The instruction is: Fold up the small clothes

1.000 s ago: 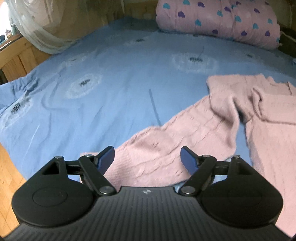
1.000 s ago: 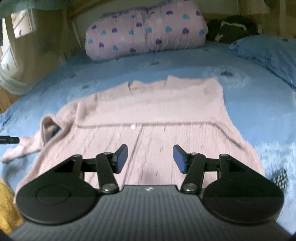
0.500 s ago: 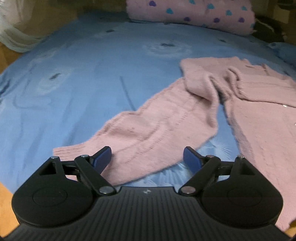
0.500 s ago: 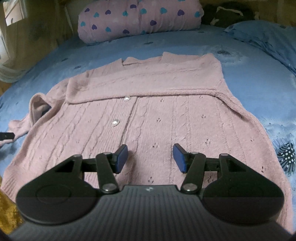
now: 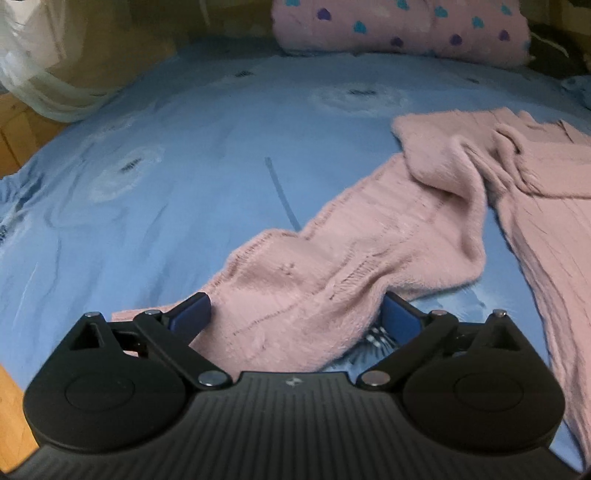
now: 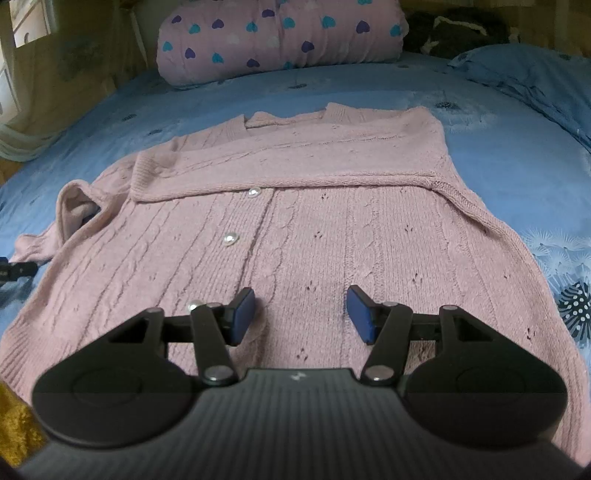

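- We see a pale pink cable-knit cardigan (image 6: 314, 229) lying flat on a bed with a blue dandelion-print sheet (image 5: 184, 177).
- Its front faces up, with small pearly round buttons (image 6: 230, 240) running down the middle placket and tiny eyelet holes scattered between the cable ribs.
- One sleeve (image 6: 288, 166) lies folded straight across the chest, its ribbed cuff ending near the opposite shoulder.
- The other sleeve (image 5: 332, 273) trails out sideways over the sheet, rumpled and bunched where it joins the shoulder, with a fuzzy, soft surface.
- Our left hand-held gripper (image 5: 295, 314) hangs low over this loose sleeve near its cuff end; its jaws are opening, already wide apart, with the sleeve between the blue pads (image 5: 192, 314), which do not press on it.
- Our right hand-held gripper (image 6: 301, 315) hovers above the lower part of the cardigan's body, jaws apart about halfway and gripping nothing.
- A rolled pink quilt with blue and purple hearts (image 6: 280, 33) rests at the far end of the bed.
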The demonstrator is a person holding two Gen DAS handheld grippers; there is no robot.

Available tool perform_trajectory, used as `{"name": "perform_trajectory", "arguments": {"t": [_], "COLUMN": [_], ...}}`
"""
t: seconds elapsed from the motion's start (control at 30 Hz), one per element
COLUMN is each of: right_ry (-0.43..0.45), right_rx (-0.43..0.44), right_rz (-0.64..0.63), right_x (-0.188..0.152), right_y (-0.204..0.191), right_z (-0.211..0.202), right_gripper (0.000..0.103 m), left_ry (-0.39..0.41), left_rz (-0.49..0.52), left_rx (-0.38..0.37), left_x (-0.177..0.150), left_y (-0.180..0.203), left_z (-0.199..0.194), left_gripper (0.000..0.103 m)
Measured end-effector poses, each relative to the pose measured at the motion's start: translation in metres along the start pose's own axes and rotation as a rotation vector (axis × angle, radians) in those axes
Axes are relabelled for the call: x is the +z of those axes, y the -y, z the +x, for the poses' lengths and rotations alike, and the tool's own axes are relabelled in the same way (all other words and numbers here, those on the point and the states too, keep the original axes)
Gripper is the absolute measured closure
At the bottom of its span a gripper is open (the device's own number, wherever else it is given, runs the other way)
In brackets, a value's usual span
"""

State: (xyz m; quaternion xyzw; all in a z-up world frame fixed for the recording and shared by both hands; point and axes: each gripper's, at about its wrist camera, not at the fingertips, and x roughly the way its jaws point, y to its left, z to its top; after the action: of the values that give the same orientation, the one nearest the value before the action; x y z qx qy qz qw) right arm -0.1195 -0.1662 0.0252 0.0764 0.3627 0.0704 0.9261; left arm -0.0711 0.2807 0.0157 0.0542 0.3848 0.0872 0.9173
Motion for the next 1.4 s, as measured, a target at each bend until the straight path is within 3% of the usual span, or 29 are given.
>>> {"name": "perform_trajectory", "arguments": {"t": [0.1,0.17,0.23,0.47,0.63,0.8,0.93,1.13,1.4], "right_ry": [0.004,0.006,0.007,0.01,0.009,0.007,0.001,-0.009,0.0], "right_rx": [0.0,-0.001,0.0,0.012,0.016,0.025,0.038,0.081,0.113], "right_rz": [0.001,0.001,0.001,0.016,0.025,0.036,0.047,0.084,0.098], "right_x": [-0.001,-0.002,-0.002,-0.002,-0.001,-0.001,0.0,0.005,0.004], "right_y": [0.0,-0.001,-0.001,0.002,0.002,0.004,0.005,0.01,0.014], "right_z": [0.0,0.0,0.0,-0.001,-0.001,-0.002,-0.003,-0.005,-0.011], "right_gripper": [0.045,0.045,0.045,0.045,0.045,0.045,0.045,0.044,0.044], "left_ry": [0.024,0.023,0.017,0.068,0.117,0.127,0.161,0.246,0.38], "left_rz": [-0.013,-0.032,-0.065,-0.236,-0.392,-0.475,-0.533,-0.525,-0.435], "left_rx": [0.043,0.119,0.202,0.318,0.342,0.257,0.144,-0.004,-0.191], "left_x": [0.0,0.003,0.004,0.019,0.031,0.049,0.063,0.096,0.144], "left_y": [-0.001,-0.003,-0.012,-0.059,-0.093,-0.109,-0.105,-0.078,-0.015], "left_z": [-0.001,0.001,0.004,-0.005,-0.018,-0.021,-0.034,-0.07,-0.127], "left_gripper": [0.036,0.067,0.078,0.085,0.085,0.085,0.086,0.086,0.086]}}
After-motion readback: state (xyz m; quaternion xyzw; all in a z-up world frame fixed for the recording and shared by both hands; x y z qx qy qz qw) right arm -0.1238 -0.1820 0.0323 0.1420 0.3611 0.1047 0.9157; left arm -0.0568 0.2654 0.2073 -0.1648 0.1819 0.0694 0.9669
